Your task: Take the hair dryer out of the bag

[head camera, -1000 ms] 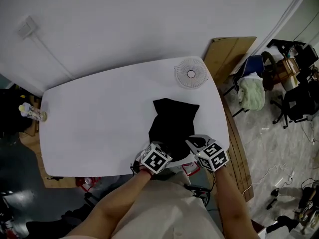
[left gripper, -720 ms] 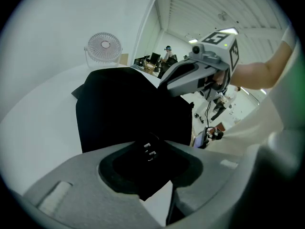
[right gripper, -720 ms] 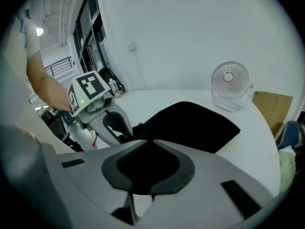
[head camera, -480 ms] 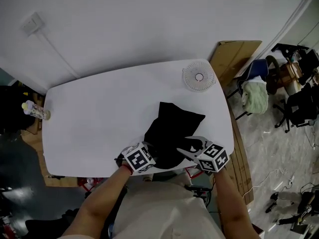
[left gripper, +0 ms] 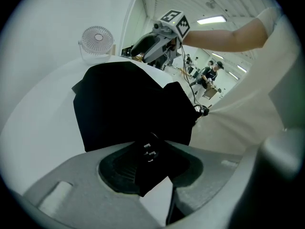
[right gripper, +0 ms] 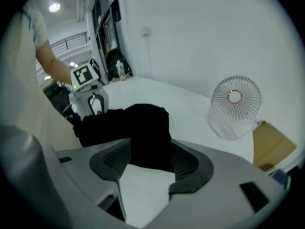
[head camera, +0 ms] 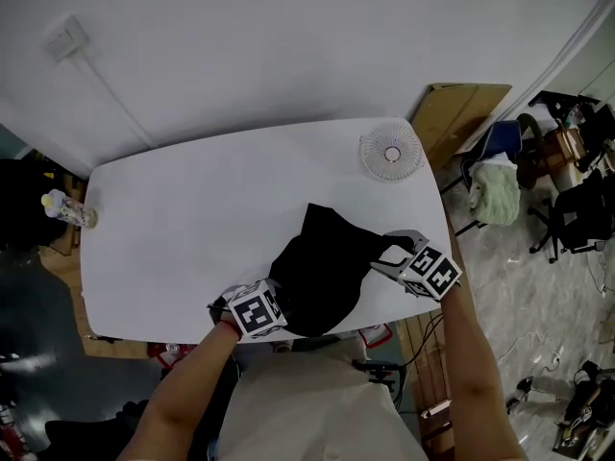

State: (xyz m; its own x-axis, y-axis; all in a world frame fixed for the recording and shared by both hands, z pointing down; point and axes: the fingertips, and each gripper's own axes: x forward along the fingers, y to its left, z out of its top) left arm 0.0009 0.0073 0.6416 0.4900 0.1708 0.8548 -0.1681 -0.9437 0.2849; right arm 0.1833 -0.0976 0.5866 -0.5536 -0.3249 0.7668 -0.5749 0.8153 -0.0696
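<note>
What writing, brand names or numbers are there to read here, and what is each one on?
No words or numbers are readable.
Cubes on the left gripper and right gripper: black-and-white square patterns, not letters.
On the black bag: small white marks, too blurred to read.
On the fan: round centre badge, too small to read.
On the bottle at the table edge: label too small to read.

left gripper [head camera: 272, 307] sits lower centre-left in the head view, tilted downward, jaws clamped on a fold of the black bag [head camera: 322, 267]. right gripper [head camera: 391, 254], at centre right, has just been opening: its jaws stand wide, the bag's edge between them but unpressed. bare left forearm [head camera: 187, 382] and right forearm [head camera: 476, 353] reach up from the bottom edge.
</note>
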